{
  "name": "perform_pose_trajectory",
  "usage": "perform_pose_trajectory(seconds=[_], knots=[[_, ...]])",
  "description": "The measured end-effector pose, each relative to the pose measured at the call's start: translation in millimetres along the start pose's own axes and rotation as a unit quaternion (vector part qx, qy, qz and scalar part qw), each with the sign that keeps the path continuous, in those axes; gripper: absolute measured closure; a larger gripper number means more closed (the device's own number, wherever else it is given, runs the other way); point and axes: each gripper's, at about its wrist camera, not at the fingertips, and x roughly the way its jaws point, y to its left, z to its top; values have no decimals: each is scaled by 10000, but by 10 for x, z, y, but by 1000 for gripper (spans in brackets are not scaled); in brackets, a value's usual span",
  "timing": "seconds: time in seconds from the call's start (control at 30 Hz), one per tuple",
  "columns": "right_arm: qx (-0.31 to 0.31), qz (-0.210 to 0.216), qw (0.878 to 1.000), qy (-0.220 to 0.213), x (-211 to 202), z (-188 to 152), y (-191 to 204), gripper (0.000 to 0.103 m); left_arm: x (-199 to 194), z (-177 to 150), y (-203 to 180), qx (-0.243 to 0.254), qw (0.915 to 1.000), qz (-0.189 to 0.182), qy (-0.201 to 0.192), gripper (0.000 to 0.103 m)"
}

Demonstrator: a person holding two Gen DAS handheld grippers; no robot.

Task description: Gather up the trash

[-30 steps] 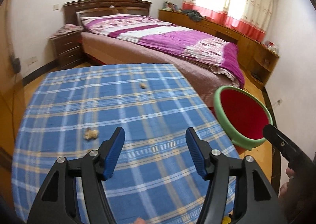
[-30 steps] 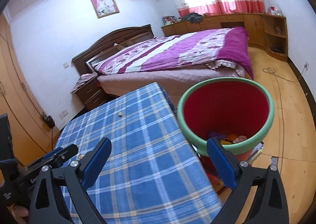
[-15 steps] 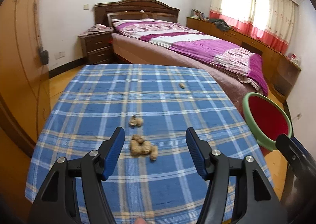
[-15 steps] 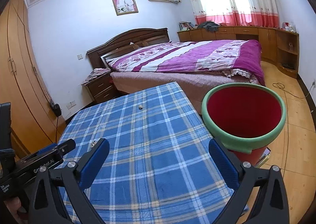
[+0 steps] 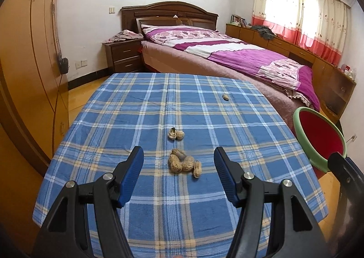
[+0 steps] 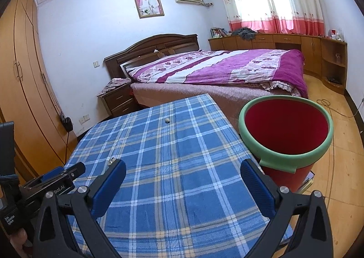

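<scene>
Now that my left gripper [image 5: 178,168] has swung over the peanut shells [image 5: 183,163], fingers open like the right gripper's [image 6: 183,186], they can be grasped next.

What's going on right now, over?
Left gripper and right gripper both open, empty. Tan peanut shells lie ahead of left fingers on blue plaid tablecloth. Red bin with green rim beside table. Path unobstructed.

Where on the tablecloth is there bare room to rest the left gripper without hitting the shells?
Bare cloth lies left of the peanut pile, toward the wardrobe-side edge, and along the near edge below the left gripper. The far half is free except for one lone shell. The middle is crowded: the pile and two shells just beyond it. The bin stands off the right edge.
</scene>
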Motion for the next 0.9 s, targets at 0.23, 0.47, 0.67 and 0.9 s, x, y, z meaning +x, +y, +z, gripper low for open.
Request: perform_pose_trajectory(seconds=[0.23, 0.47, 0.67, 0.9], knots=[[34, -3, 10000, 45, 6, -11, -32, 0, 12, -14, -10, 0, 10000, -30, 13, 39], [44, -10, 10000, 54, 19, -16, -37, 0, 14, -23, -30, 14, 10000, -33, 6, 39], [44, -6, 10000, 57, 20, -16, -40, 0, 16, -19, -33, 3, 10000, -18, 7, 39], [50, -14, 10000, 56, 21, -16, -40, 0, 23, -14, -28, 0, 10000, -14, 17, 39]])
